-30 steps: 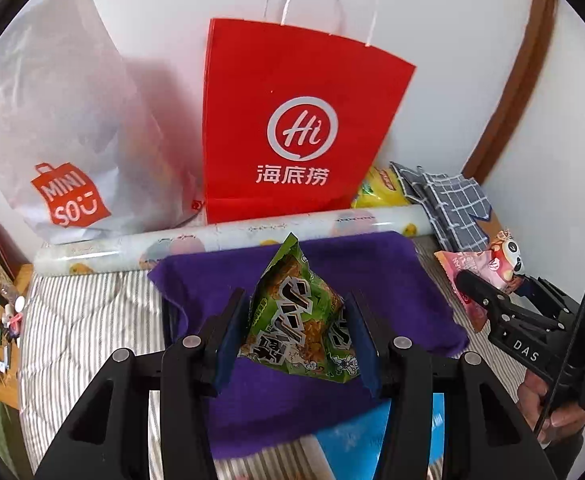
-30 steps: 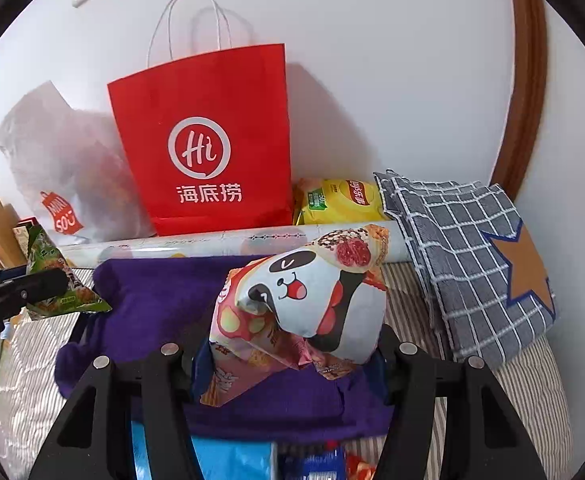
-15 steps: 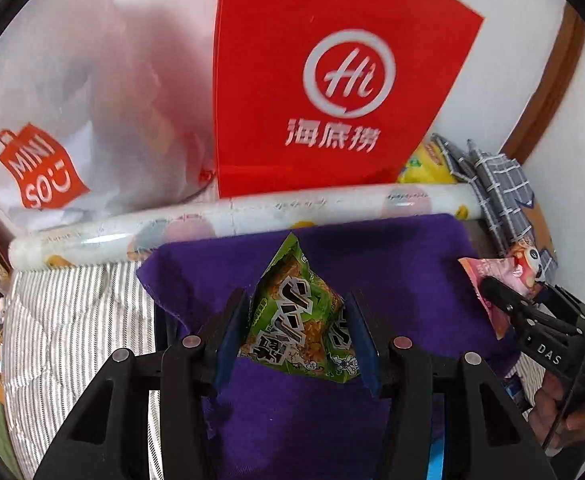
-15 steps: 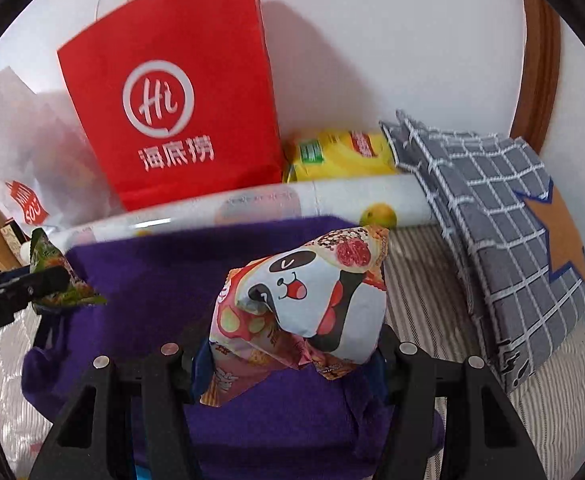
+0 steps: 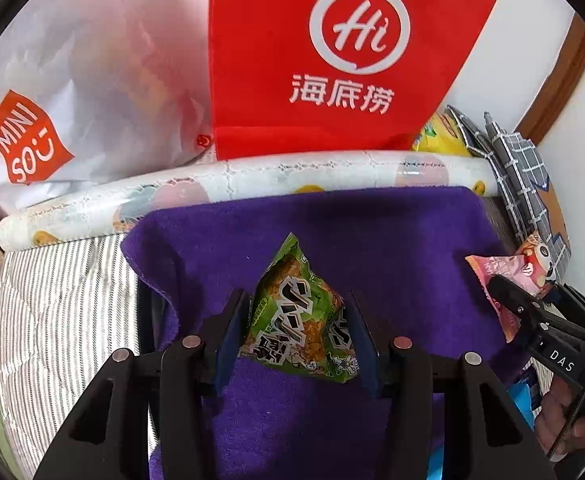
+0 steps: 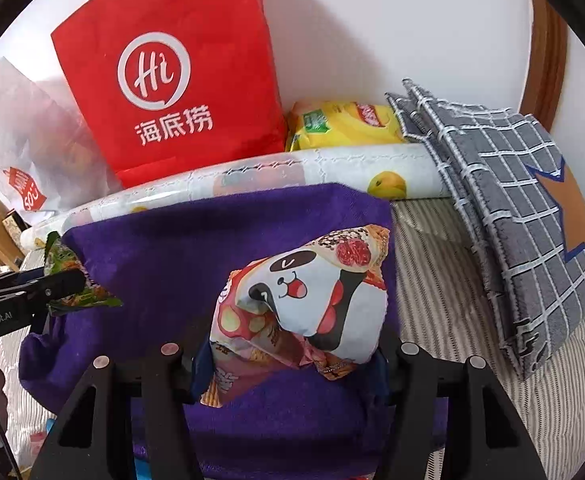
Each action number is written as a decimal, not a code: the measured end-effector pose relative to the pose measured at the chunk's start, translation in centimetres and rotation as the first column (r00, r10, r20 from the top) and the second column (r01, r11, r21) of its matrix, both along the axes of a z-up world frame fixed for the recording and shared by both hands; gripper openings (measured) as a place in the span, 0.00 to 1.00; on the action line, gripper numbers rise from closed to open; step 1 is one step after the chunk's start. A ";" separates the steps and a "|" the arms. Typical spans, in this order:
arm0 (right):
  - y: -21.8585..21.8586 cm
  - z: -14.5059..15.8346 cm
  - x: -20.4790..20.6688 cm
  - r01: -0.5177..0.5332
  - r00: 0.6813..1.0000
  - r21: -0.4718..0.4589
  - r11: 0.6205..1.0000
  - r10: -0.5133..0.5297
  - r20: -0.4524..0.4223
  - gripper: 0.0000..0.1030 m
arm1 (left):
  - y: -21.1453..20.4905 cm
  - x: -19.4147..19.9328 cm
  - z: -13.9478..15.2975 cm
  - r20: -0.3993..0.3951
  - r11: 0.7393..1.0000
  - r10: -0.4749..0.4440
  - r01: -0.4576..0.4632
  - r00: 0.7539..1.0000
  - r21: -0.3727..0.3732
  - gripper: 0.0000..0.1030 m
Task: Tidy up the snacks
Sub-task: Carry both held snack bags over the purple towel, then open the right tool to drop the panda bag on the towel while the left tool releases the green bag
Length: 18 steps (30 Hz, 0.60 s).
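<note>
My left gripper (image 5: 298, 334) is shut on a green triangular snack packet (image 5: 298, 320), held over the purple cloth (image 5: 372, 248). My right gripper (image 6: 290, 354) is shut on a panda-print snack packet (image 6: 312, 292), held above the same purple cloth (image 6: 164, 248). In the left wrist view the right gripper (image 5: 532, 312) with the panda packet (image 5: 528, 268) shows at the right edge. In the right wrist view the left gripper (image 6: 32, 284) with the green packet (image 6: 68, 272) shows at the left edge. Both packets hang side by side, apart.
A red paper bag (image 5: 332, 60) and a white plastic bag (image 5: 72, 100) stand against the wall behind a printed roll (image 5: 252, 176). A yellow chip bag (image 6: 344, 124) and grey checked cushions (image 6: 512, 200) lie at the right. Striped bedding (image 5: 60, 300) surrounds the cloth.
Both grippers have sunk and moved toward the bags, each keeping its packet. The red bag and roll now loom larger in both views.
</note>
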State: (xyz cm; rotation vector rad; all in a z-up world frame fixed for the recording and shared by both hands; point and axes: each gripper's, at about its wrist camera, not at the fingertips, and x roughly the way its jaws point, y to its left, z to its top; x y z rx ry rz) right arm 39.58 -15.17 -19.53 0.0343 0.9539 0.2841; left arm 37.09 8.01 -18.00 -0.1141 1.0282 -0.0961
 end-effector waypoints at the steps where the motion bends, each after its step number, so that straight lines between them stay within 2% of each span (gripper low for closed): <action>1: 0.1 0.0 0.0 0.000 1.000 -0.007 1.000 0.000 0.002 0.58 | -0.1 0.0 -0.2 -0.005 1.000 0.000 0.000 1.000 0.001 0.48; 18: 0.1 -0.1 0.2 0.000 1.000 -0.008 1.000 0.000 0.000 0.58 | -0.6 0.3 -1.2 -0.052 1.000 0.000 0.002 0.999 0.024 0.48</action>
